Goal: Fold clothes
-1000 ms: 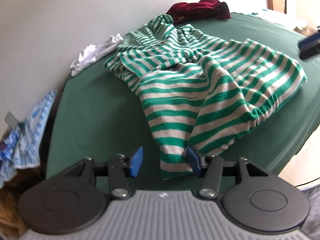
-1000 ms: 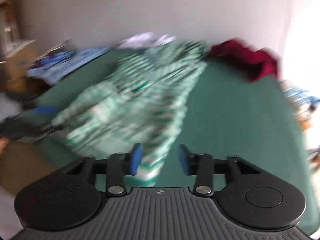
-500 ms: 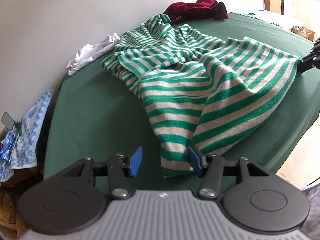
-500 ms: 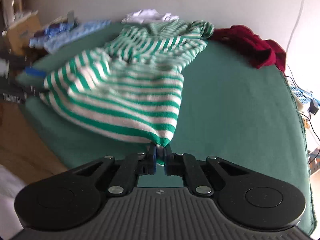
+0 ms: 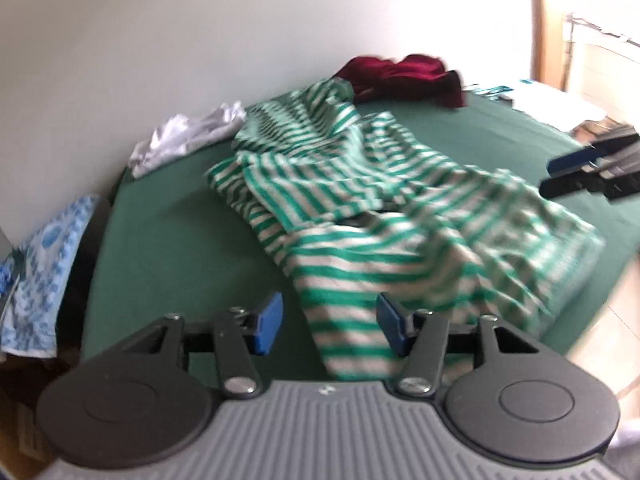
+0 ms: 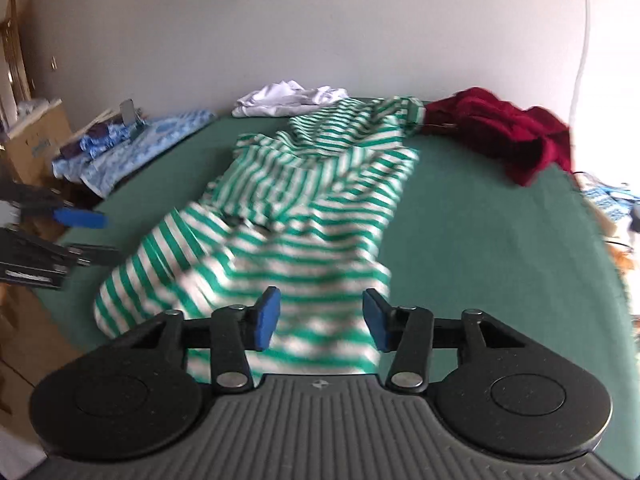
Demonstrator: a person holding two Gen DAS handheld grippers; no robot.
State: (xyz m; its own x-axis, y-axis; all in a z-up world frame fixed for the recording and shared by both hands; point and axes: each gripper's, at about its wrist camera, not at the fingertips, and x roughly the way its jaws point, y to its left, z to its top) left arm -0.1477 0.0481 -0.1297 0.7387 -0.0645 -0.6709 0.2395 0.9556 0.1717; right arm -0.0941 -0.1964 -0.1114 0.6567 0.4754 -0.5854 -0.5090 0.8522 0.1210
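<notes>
Tongs left (image 5: 328,326), right (image 6: 320,320) — right opening, gripping nothing, above striped garment (image 6: 312,216).

Striped garment (image 6: 296,216), frame centre: soft knit cloth, green and off-white, matt, slightly fuzzy.
Table cover (image 6: 488,240): dark green cloth, matt, smooth.
Dark red garment (image 6: 504,132), upper right: plush, velvety cloth.
White garment (image 6: 288,98), top centre: thin, smooth cloth.
Right gripper (image 6: 318,320), bottom: matt black plastic, ribbed grey housing, bright metal screws, blue pads.
</notes>
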